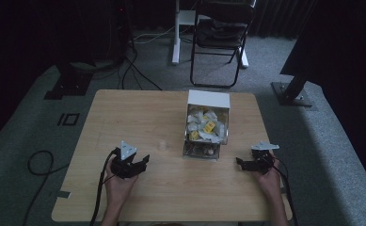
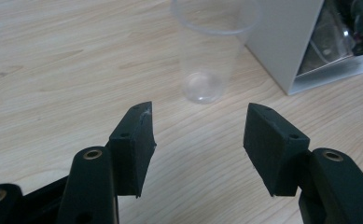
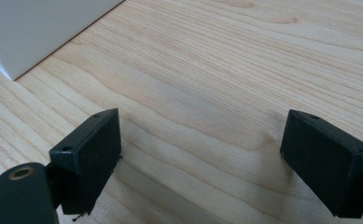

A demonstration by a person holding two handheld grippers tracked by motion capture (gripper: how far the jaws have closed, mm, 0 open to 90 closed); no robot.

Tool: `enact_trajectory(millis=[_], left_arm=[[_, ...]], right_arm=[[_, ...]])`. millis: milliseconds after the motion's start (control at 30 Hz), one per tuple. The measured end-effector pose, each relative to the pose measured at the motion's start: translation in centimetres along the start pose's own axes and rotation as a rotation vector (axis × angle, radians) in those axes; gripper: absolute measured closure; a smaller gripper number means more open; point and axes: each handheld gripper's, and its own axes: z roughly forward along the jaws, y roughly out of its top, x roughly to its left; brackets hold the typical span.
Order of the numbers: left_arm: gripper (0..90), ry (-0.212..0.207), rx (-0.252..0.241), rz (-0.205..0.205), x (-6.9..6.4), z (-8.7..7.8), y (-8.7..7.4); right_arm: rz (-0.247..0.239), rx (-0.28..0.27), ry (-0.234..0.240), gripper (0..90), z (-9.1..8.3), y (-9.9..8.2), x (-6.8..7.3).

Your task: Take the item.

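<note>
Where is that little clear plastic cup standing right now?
In the high view the clear cup stands upright on the table, just left of the white box and ahead of the left gripper.

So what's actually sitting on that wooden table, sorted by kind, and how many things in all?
Clear plastic cups: 1
White boxes with a clear front, full of small white and yellow packets: 1
Hand-held black grippers with open jaws: 2, the left gripper and the right gripper
Total: 4 things on or just over the light wooden table.

Cup (image 1: 162, 145) on table (image 1: 124, 117), just left of box (image 1: 208, 123).
</note>
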Motion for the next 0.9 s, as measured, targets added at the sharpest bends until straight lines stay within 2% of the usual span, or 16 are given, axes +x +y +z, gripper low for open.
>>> enact_trajectory(millis=[300,500,633,900], left_arm=[[44.9,-0.060,-0.015,0.029,-1.6,0.8,1.0],[45.3,-0.076,-0.020,0.050,-2.2,1.2,1.6],[45.3,-0.089,-0.042,0.066,-3.1,1.4,2.3],[45.4,-0.114,-0.049,0.086,-4.5,2.0,3.1]], right_arm=[[0.001,0.000,-0.003,12.7,0.0,0.0,0.0],[0.001,-0.001,-0.003,12.7,0.0,0.0,0.0],[0.001,0.000,-0.002,12.7,0.0,0.0,0.0],[0.001,0.000,-0.002,12.7,0.0,0.0,0.0]])
